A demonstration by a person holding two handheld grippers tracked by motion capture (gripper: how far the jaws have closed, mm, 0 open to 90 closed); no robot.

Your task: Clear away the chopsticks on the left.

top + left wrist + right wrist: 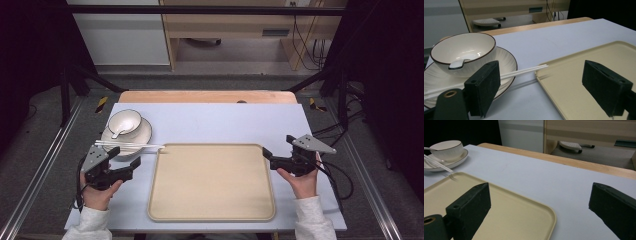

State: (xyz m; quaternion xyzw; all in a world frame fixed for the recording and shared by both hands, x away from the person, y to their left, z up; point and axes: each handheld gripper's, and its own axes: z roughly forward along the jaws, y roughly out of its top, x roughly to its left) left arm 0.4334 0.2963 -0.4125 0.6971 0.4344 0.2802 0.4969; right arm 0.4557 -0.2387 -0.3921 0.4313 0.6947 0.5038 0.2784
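A beige tray (212, 182) lies in the middle of the table. At the back left a white bowl (124, 121) with a white spoon (119, 131) in it sits on a white plate (142, 132). White chopsticks (130, 145) lie across the plate, their tips at the tray's far left corner. My left gripper (135, 167) is level beside the tray's left edge, just in front of the plate. Its jaws stand open and empty, framing the chopsticks (526, 70) and tray (574, 82). My right gripper (265, 153) stands open and empty at the tray's far right corner (546, 217).
A pale blue cover (225, 120) tops the table, with a wooden strip (205, 96) along the far edge. Metal frame rails (45, 165) run along both sides. Cables (345, 185) trail off the table's right edge.
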